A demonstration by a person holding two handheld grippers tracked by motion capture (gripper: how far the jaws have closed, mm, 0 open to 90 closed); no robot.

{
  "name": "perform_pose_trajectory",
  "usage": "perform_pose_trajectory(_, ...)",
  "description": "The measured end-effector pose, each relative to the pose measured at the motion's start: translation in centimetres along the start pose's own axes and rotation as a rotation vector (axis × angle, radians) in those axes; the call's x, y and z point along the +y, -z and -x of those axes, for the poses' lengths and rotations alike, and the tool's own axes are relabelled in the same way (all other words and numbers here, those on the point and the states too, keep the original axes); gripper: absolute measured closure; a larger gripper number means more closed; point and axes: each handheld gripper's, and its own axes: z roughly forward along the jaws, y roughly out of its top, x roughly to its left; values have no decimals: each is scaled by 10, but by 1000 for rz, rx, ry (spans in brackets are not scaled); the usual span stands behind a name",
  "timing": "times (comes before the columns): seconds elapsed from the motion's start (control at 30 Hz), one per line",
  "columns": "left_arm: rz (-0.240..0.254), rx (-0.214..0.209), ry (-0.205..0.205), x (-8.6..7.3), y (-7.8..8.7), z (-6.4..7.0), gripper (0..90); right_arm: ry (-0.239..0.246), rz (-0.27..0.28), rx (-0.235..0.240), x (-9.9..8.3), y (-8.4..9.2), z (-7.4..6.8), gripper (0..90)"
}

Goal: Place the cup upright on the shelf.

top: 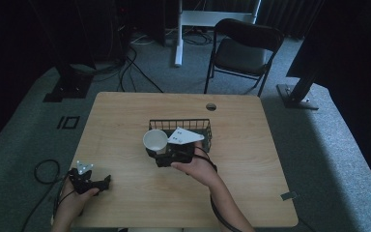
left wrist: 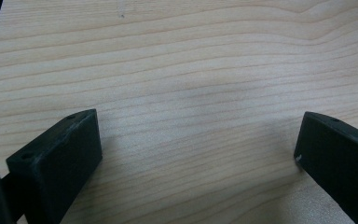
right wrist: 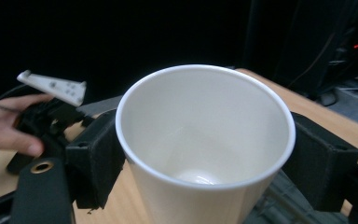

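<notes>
From the high view, we hold the white paper cup (top: 155,140) in the right gripper (top: 160,153) near the table's (top: 125,116) centre, with the black wire basket (top: 203,126) just beside it at about two o'clock. The left gripper (top: 107,181) rests at the table's seven o'clock corner, well apart from the work. We judge the step to be carrying the cup, probably to or from the basket, so we keep it upright and lift it clear of the wire rim.

In the left gripper view, its jaws stand wide apart over bare wood, holding nothing.

In the right gripper view, the jaws are clamped on the cup (right wrist: 205,140) from nine and three o'clock, just below its rim. The cup looks empty and thin-walled, so we squeeze only enough to hold it; more would buckle it.
</notes>
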Motion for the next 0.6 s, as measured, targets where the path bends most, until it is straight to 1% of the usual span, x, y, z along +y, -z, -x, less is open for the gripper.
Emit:
perform_pose_trajectory(0.03, -1, 0, 0, 0, 0, 0, 10, -7, 10, -21, 2, 2, 3, 195)
perform_pose_trajectory(0.1, -2, 0, 0, 0, 0, 0, 10, -4, 8, -28, 3, 2, 5, 195)
perform_pose_trajectory(0.17, -1, 0, 0, 0, 0, 0, 10, -6, 17, -57, 6, 4, 10, 195)
perform_pose_trajectory(0.2, -1, 0, 0, 0, 0, 0, 10, -6, 17, -57, 6, 4, 10, 195)
perform_pose_trajectory(0.3, -2, 0, 0, 0, 0, 0, 10, -26, 30, -87, 8, 7, 19, 195)
perform_pose_trajectory(0.33, -2, 0, 0, 0, 0, 0, 10, -26, 30, -87, 8, 7, 19, 195)
perform_pose_trajectory(0.4, -2, 0, 0, 0, 0, 0, 10, -26, 36, -104, 10, 9, 23, 195)
perform_pose_trajectory(0.5, -1, 0, 0, 0, 0, 0, 10, -31, 46, -135, 13, 12, 30, 195)
perform_pose_trajectory(0.53, -1, 0, 0, 0, 0, 0, 10, -43, 52, -148, 14, 13, 33, 196)
perform_pose_trajectory(0.6, -1, 0, 0, 0, 0, 0, 10, -49, 54, -169, 16, 15, 38, 196)
